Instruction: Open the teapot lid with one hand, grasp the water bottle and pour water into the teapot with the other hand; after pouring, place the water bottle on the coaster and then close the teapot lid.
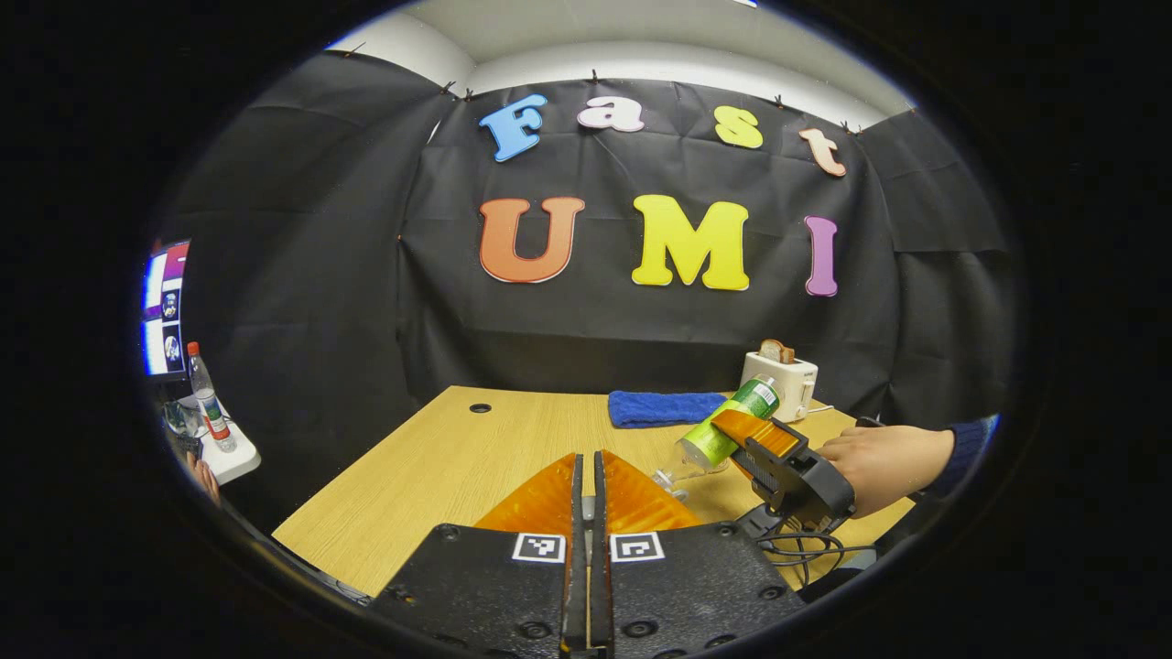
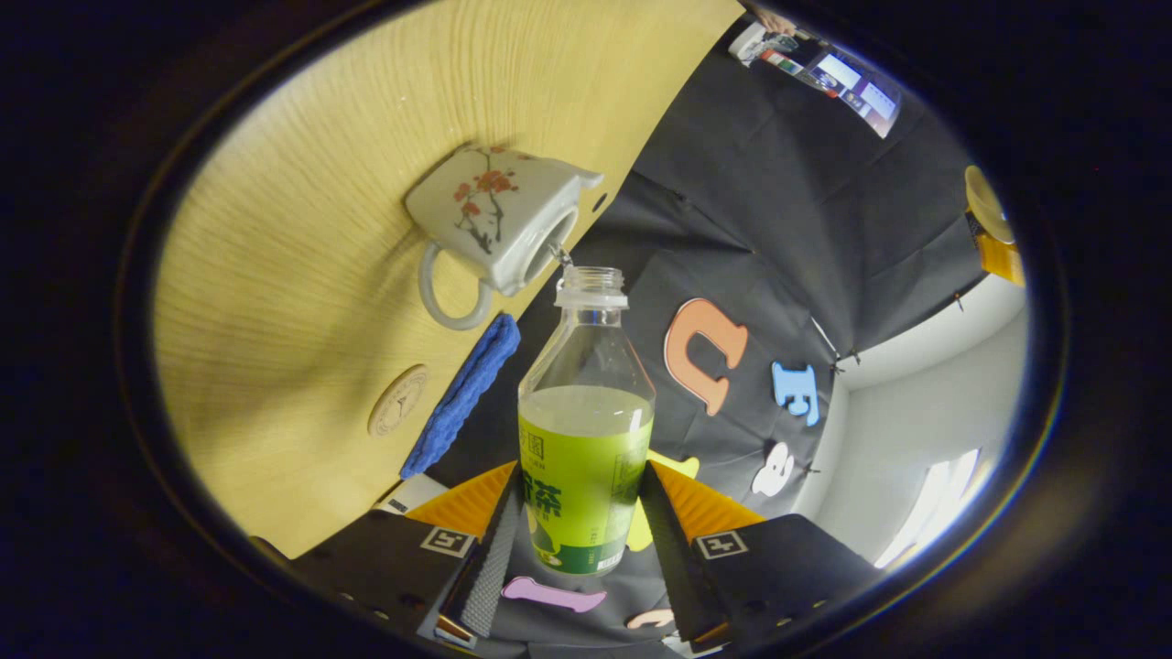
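Observation:
The green-labelled water bottle [image 2: 586,458] is uncapped and partly full, and my right gripper [image 2: 579,499] is shut on its lower body. It is tipped so that its mouth sits right at the open top of the white teapot [image 2: 490,215], which is painted with red blossoms and has no lid on. In the left gripper view the right gripper [image 1: 765,448] and the hand holding it tilt the bottle [image 1: 728,426] down to the left. My left gripper [image 1: 587,476] is shut with a thin slit between its fingers; a pale sliver shows there, seemingly the teapot lid's knob. A round coaster [image 2: 398,400] lies on the table.
A folded blue cloth [image 1: 664,407] and a white toaster [image 1: 783,380] holding bread stand at the back of the wooden table [image 1: 439,467]. To the left, beyond the table, is a small shelf with another bottle [image 1: 209,398] and a monitor [image 1: 165,311].

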